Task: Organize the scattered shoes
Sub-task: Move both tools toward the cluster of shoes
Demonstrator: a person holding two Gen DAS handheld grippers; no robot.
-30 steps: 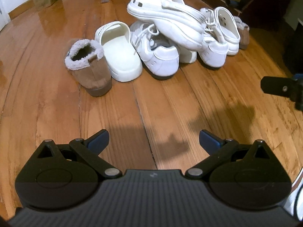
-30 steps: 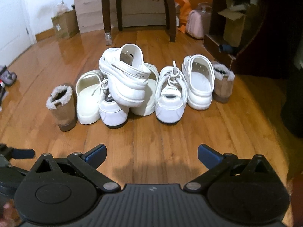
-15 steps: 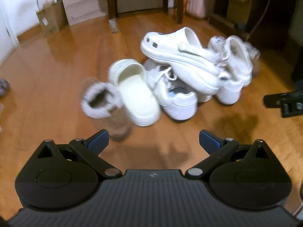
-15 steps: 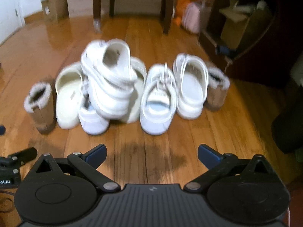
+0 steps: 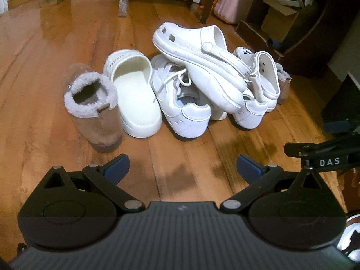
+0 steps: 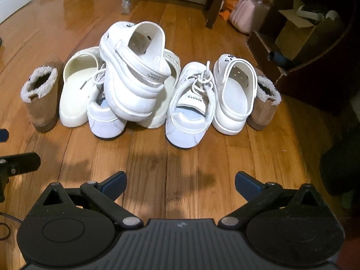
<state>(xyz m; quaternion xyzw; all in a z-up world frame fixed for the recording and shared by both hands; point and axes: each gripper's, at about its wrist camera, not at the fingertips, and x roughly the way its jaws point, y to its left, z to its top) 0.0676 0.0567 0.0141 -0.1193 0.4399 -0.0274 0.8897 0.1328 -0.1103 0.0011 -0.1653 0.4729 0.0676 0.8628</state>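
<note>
Left wrist view: left gripper [image 5: 182,165] spread wide, holding nothing, low over the glossy wooden plank floor [image 5: 45,67]. Landmark is the white perforated rubber clog with a heel strap [image 5: 198,63], lying tilted across the top of the heap. Left of it sit a white lace-up sneaker [image 5: 180,99], a cream open-backed slipper [image 5: 135,90] and, furthest left, a tan fleece-lined ankle boot [image 5: 94,108]. The clog's long axis runs from upper left to lower right, heel end toward the camera. The heap is ahead of the claw, apart from it.

Right wrist view: right gripper [image 6: 180,183] also released and empty. The clog [image 6: 135,72] lies ahead and slightly left, heel strap facing the claw. Right of it: a 2nd white lace-up sneaker [image 6: 191,112], a 2nd white clog [image 6: 236,99], a 2nd tan boot [image 6: 265,103].

Judgement: the stacked clog should come off first. Neither gripper looks clearly nearer; the right one faces its heel more squarely.
</note>
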